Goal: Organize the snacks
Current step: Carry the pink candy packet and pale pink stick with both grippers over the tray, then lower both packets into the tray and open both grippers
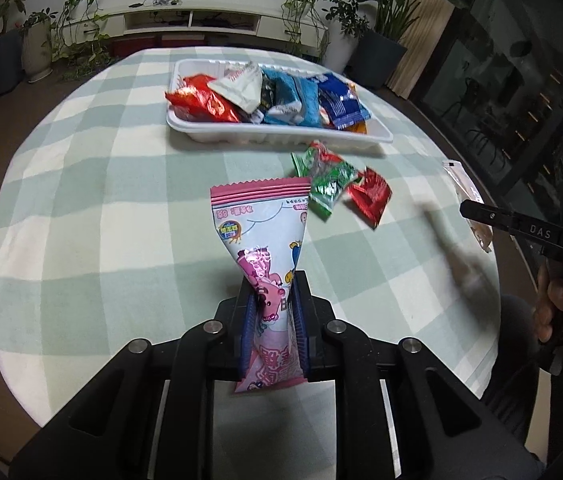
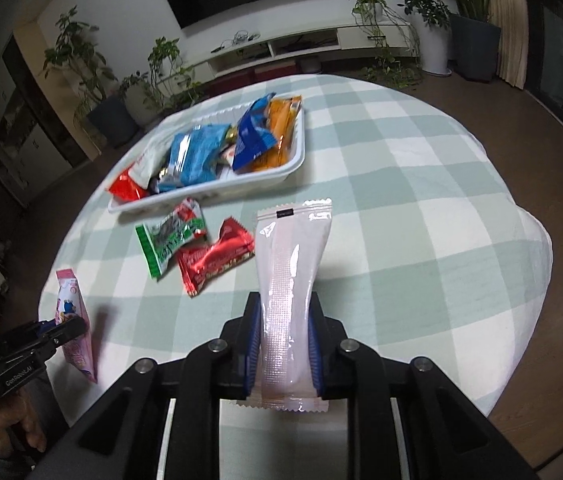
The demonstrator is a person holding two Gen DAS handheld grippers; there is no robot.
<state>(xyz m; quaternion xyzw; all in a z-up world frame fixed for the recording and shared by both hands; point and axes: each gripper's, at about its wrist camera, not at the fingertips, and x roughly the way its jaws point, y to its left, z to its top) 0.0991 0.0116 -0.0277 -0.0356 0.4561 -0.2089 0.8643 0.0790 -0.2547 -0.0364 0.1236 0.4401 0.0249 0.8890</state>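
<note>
My left gripper [image 1: 273,284] is shut on a pink cartoon-printed snack packet [image 1: 259,220], which stands up between the blue pads, above the checked tablecloth. My right gripper [image 2: 286,308] is shut on a long pale white packet [image 2: 293,248], also held off the table. A white tray [image 1: 281,136] full of several snack packets sits at the far side. Just in front of it lie a green packet [image 1: 327,186] and a red packet [image 1: 371,196]. The right wrist view shows the tray [image 2: 209,196], the green packet [image 2: 169,240], the red packet [image 2: 213,260] and the left gripper [image 2: 69,326].
The round table [image 1: 81,200] has a green-and-white checked cloth, and its edge drops to a dark floor on all sides. A person's hand [image 1: 557,304] holds the right gripper [image 1: 466,209] at the right edge. Potted plants and a low TV cabinet [image 1: 185,20] stand behind.
</note>
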